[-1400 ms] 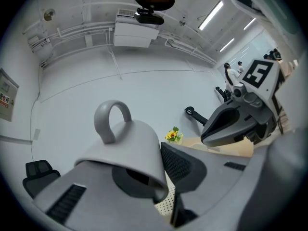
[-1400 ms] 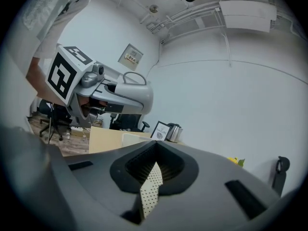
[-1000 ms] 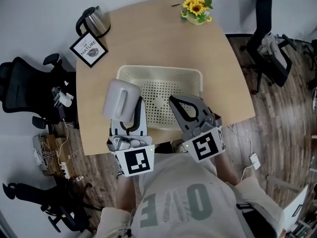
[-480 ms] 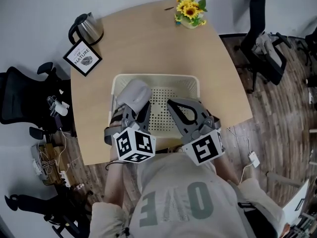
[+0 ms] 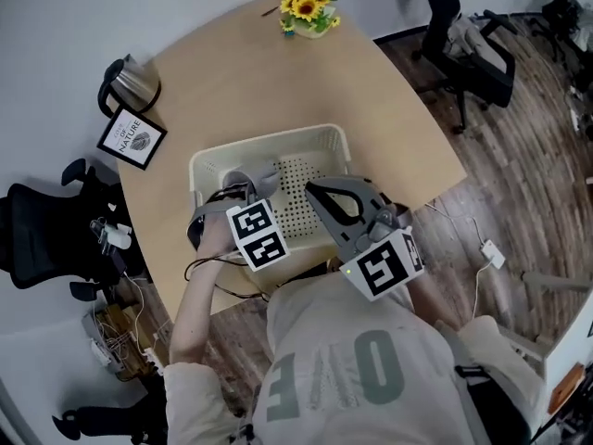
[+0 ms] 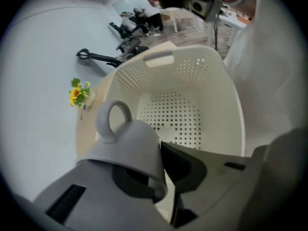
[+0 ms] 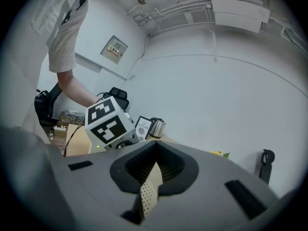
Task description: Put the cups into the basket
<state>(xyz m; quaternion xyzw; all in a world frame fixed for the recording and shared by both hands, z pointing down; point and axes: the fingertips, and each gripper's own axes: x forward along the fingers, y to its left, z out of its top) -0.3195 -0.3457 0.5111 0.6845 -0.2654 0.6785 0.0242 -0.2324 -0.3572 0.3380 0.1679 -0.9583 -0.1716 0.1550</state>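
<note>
Grips grey ring-handled cup (image 6: 129, 139), tilted inside perforated cream plastic basket (image 6: 227, 96), between left tool (image 6: 162, 170) jaws; right tool (image 5: 317, 193) closed, empty.

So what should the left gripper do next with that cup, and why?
Probably ease the cup down a little before letting go. The left gripper has its jaws clamped on the cup's rim, and the cup appears to hang inside the basket, above its perforated floor. A short descent should set it down gently rather than dropping it.
</note>
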